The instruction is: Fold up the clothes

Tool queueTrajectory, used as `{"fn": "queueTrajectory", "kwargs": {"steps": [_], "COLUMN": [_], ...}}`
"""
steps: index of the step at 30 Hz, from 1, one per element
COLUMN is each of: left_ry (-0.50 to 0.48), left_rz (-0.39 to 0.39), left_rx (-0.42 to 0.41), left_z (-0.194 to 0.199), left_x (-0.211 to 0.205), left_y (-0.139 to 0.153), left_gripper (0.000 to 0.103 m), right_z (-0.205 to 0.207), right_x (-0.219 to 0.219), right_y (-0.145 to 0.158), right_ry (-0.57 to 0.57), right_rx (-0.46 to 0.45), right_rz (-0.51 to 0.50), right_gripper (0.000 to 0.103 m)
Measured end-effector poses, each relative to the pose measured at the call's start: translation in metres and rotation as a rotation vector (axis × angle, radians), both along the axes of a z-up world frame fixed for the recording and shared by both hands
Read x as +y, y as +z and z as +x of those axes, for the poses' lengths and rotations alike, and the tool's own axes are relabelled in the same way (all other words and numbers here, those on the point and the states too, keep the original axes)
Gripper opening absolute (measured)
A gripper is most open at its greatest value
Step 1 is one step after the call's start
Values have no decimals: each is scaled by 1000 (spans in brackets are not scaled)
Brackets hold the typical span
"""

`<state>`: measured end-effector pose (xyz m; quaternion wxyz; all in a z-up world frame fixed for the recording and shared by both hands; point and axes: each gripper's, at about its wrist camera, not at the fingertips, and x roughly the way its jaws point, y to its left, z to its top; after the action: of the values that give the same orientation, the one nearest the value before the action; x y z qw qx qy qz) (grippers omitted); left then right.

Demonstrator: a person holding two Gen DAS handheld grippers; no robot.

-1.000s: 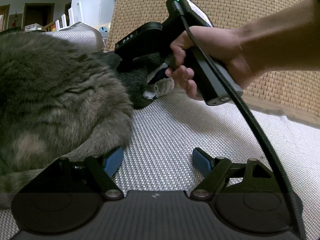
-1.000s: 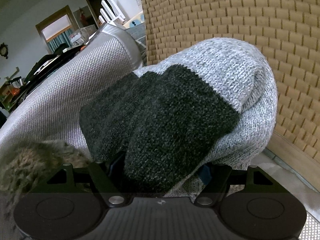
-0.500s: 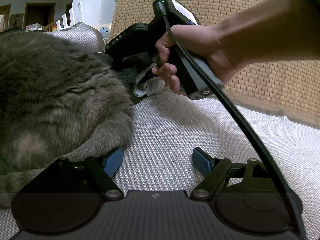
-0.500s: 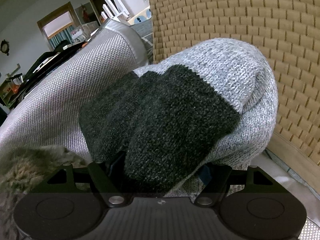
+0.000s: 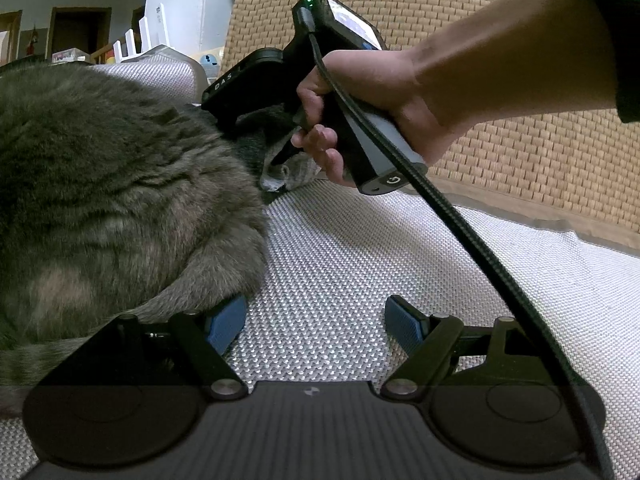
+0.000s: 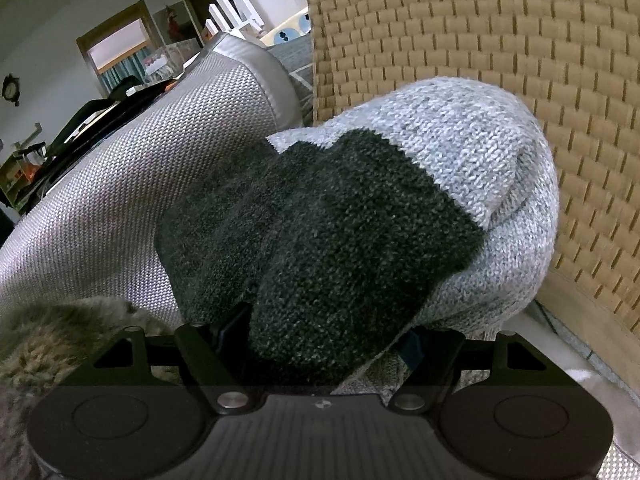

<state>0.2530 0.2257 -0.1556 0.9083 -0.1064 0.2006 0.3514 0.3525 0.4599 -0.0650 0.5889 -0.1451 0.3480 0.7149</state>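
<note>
A knitted garment (image 6: 340, 240), dark grey with a light grey band, bulges up between the jaws of my right gripper (image 6: 324, 332) and hides most of its fingers; the gripper is shut on the bundle. In the left wrist view a hand (image 5: 360, 92) holds that gripper beside a cat, and a light grey end of the garment (image 5: 288, 172) hangs under it onto the cushion. My left gripper (image 5: 316, 320) stands open low over the grey woven cushion (image 5: 360, 260), nothing between its blue pads (image 5: 226, 324). Its left pad touches the cat's fur.
A grey tabby cat (image 5: 100, 200) lies on the cushion at the left, its fur also at the lower left (image 6: 60, 340). A woven rattan backrest (image 5: 520, 160) stands behind. The grey padded armrest (image 6: 140, 180) rises at the left. A black cable (image 5: 460, 216) crosses the right side.
In the left wrist view the right gripper and its hand have shifted left toward the cat, with the garment's end moving along. The left gripper has stayed where it was.
</note>
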Motion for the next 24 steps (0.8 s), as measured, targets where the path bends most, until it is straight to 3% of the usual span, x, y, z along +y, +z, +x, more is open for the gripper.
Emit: {"fn": "queueTrajectory", "kwargs": {"steps": [24], "left_ry": [10], "left_rz": [4], "left_rx": [-2], "left_z": [0], "left_x": [0], "left_y": [1], "left_gripper": [80], "right_z": [1], "right_x": [1], "right_y": [-2], "right_ry": [3], "right_rx": [7], "right_rz": [9], "right_gripper": [79]}}
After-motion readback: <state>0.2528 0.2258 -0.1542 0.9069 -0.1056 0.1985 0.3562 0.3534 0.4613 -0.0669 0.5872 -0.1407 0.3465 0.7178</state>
